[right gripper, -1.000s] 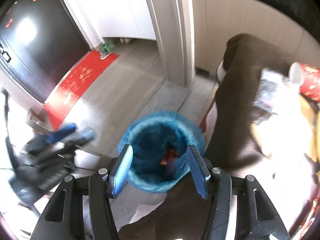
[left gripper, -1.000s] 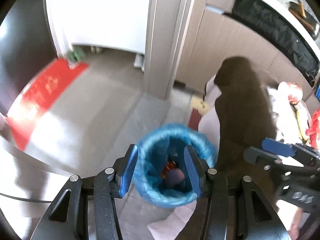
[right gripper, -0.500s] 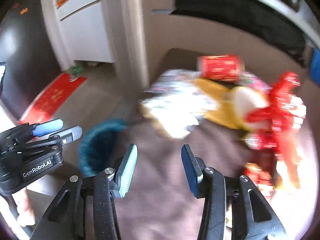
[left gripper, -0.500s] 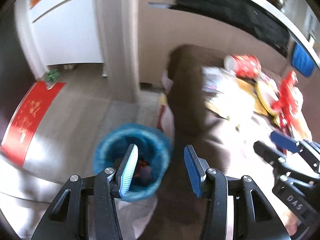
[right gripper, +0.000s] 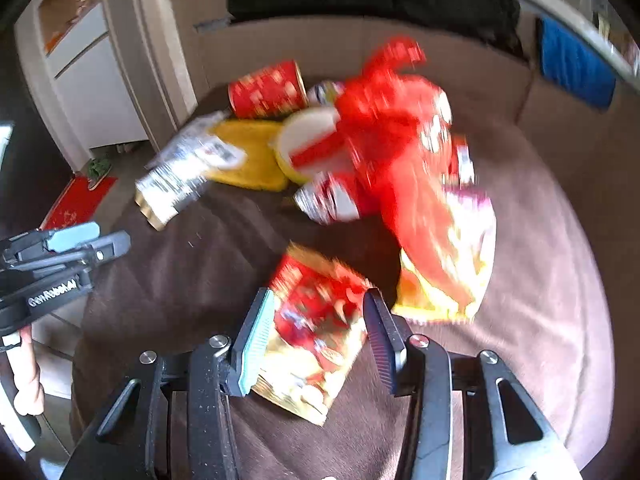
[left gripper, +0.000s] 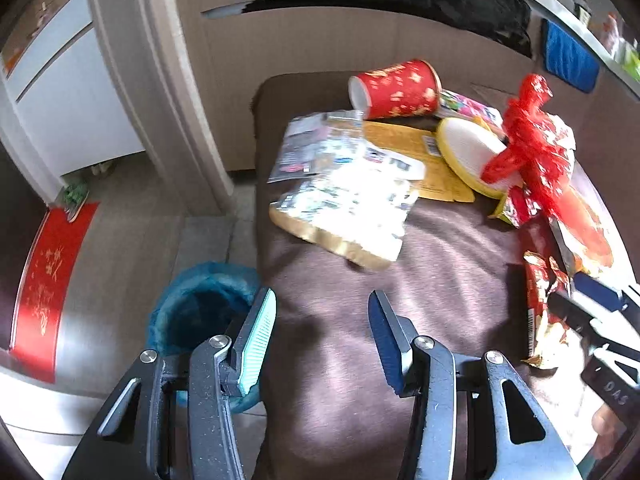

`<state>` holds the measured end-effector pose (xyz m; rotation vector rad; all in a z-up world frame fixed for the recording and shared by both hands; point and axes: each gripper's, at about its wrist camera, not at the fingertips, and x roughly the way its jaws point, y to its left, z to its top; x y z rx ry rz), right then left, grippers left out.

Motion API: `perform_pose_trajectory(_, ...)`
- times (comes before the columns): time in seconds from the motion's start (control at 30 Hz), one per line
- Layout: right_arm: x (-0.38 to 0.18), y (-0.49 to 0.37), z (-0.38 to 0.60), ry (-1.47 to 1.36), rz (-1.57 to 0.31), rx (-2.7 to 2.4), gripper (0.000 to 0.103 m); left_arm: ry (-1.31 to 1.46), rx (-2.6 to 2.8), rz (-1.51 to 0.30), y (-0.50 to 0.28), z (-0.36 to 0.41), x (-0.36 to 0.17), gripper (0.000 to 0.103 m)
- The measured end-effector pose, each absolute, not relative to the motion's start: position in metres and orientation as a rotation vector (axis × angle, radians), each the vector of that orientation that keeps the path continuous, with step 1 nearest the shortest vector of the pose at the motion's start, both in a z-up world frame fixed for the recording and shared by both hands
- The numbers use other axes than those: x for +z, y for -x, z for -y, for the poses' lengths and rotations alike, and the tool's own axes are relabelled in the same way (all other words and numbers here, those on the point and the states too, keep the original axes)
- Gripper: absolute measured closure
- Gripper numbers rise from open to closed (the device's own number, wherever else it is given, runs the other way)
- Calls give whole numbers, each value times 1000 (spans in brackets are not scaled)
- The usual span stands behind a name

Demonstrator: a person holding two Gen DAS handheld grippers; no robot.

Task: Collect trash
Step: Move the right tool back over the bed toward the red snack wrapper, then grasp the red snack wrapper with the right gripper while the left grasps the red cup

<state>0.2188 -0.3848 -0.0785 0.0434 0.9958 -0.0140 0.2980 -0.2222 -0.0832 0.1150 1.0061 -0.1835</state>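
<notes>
My right gripper (right gripper: 318,332) hangs over the brown cushion (right gripper: 540,300), jaws apart after just narrowing; the red-and-gold snack wrapper (right gripper: 316,328) sits framed between them, lying flat on the cushion. Blur is heavy, so I cannot tell if the pads touch it; nothing looks pinched. My left gripper (left gripper: 322,338) is spread and empty, over bare cushion (left gripper: 420,276) at its near left edge. Just off that edge, on the floor, the bin with the blue bag (left gripper: 192,304). Further onto the cushion, a clear printed packet (left gripper: 344,204), then a flat yellow carton (left gripper: 416,152) under it. Right of the carton, a yellow-rimmed lid (left gripper: 464,148), with a red plastic bag (left gripper: 532,132) heaped against it. At the cushion's far edge a red paper cup (left gripper: 396,90) lies on its side. Beyond the cushion, the wood-tone panel (left gripper: 320,48); far left of the cushion, a red floor mat (left gripper: 48,280).
</notes>
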Motion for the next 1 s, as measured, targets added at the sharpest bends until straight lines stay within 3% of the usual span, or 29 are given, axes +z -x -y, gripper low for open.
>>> perform_pose_trajectory(1.0,-90,-208,383,-158,-984,-53,57,-51,-148,-1058,-310,189,-102,54)
